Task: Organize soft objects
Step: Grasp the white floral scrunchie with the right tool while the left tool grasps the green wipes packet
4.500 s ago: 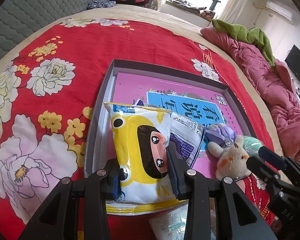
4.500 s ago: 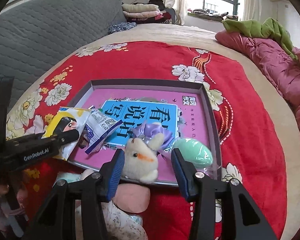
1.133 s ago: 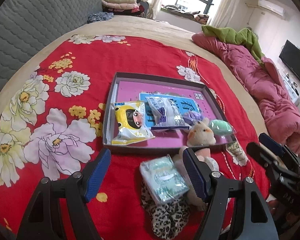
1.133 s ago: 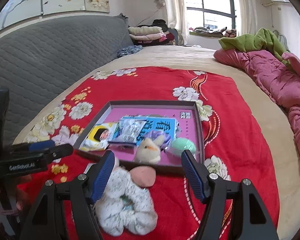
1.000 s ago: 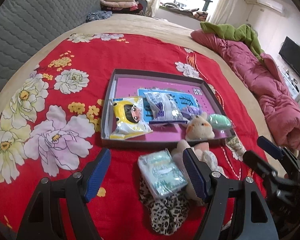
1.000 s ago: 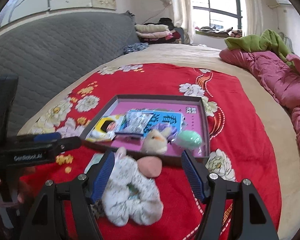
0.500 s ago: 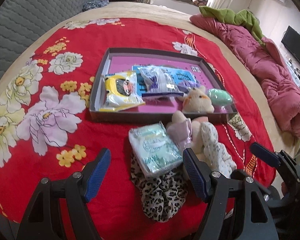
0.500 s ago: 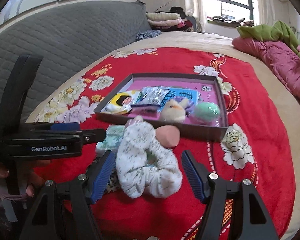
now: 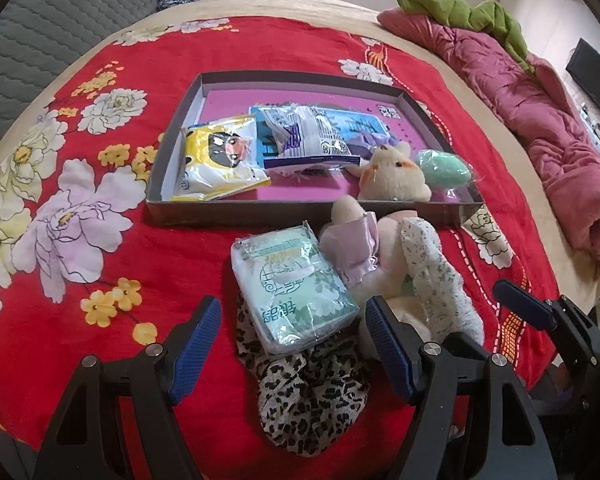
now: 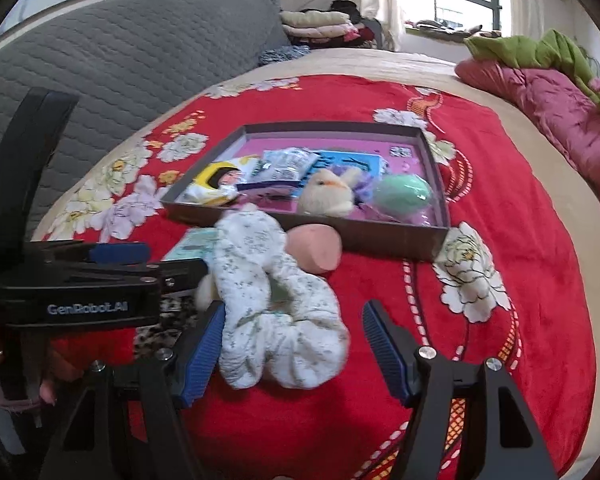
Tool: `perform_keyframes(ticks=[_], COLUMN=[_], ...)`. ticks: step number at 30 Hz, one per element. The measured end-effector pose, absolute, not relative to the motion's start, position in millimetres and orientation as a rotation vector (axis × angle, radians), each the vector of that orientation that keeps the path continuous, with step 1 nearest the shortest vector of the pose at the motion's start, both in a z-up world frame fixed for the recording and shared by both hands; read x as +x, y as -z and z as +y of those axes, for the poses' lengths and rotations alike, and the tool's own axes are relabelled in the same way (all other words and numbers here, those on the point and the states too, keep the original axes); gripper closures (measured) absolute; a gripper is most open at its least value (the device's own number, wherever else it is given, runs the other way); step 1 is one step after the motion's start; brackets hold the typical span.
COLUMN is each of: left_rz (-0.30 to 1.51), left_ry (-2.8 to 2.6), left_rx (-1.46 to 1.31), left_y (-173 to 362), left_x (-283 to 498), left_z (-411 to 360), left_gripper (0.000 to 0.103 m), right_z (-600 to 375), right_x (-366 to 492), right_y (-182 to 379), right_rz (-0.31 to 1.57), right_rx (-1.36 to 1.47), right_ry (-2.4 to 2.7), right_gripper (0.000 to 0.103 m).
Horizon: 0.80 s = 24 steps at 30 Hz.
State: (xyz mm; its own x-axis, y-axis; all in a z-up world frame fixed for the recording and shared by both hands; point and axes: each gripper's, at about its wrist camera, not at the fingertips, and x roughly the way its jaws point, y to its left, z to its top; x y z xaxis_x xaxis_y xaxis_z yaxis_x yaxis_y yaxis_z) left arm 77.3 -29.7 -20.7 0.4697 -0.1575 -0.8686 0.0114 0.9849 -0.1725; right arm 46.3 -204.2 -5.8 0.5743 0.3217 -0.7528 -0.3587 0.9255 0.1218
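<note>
Already lined up over the pile, the left tongs (image 9: 292, 344) hung spread wide and empty in the left wrist view, their blue pads either side of a mint-green tissue pack (image 9: 292, 284) that lay on a leopard-print scrunchie (image 9: 308, 400) on the bed's red floral bedspread (image 9: 80, 220). That stance suggested the pack was the next pick. Just beside it sat a cream plush toy with a lilac ribbon (image 9: 364, 240) and a white floral scrunchie (image 9: 436, 280), all short of the shallow box tray (image 9: 236, 212). Four things were already in the tray: one yellow cartoon snack bag (image 9: 220, 156), one clear printed packet (image 9: 308, 136), one small plush rabbit (image 9: 392, 176) and one green egg-shaped pouch (image 9: 444, 168), laid side by side, probably so each stayed reachable. The right tongs (image 9: 524, 308) showed at the edge, though their gap could not be judged from this angle.

From the right wrist view, the right tongs (image 10: 294, 344) were likewise spread and gripping nothing, the white floral scrunchie (image 10: 276, 304) lying between their pads, apparently the target on this side. A pink sponge-like piece (image 10: 316, 248) rested against the tray's near wall (image 10: 380, 240). Five loose items remained outside by this count, against four inside. The left tongs (image 10: 116, 256) crossed the frame's left.
</note>
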Motion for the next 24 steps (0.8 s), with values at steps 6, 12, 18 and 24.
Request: perform_keyframes(ticks=[6,12,18,24], left_rz=[1.101,1.125,1.129,1.118], left_ry=[0.078,0.029,0.011,0.003], left_rx=[-0.151,-0.110,-0.144,-0.192], left_y=[29,40,45,52], left_x=[88,89,97,106], left_z=[-31,-29,-22,-17], left_gripper=[0.027,0.027,0.027,0.049], right_z=[-210,-208,-211,-217], right_x=[55,60,63,62], right_y=[16,22,24,21], right_rz=[0.903,0.908,0.897,0.867], right_rx=[-0.009,0.009,0.034,0.030], right_ry=[-0.380,-0.390,-0.408,-0.408], right_gripper=[0.034,0.034,0.061,0.077])
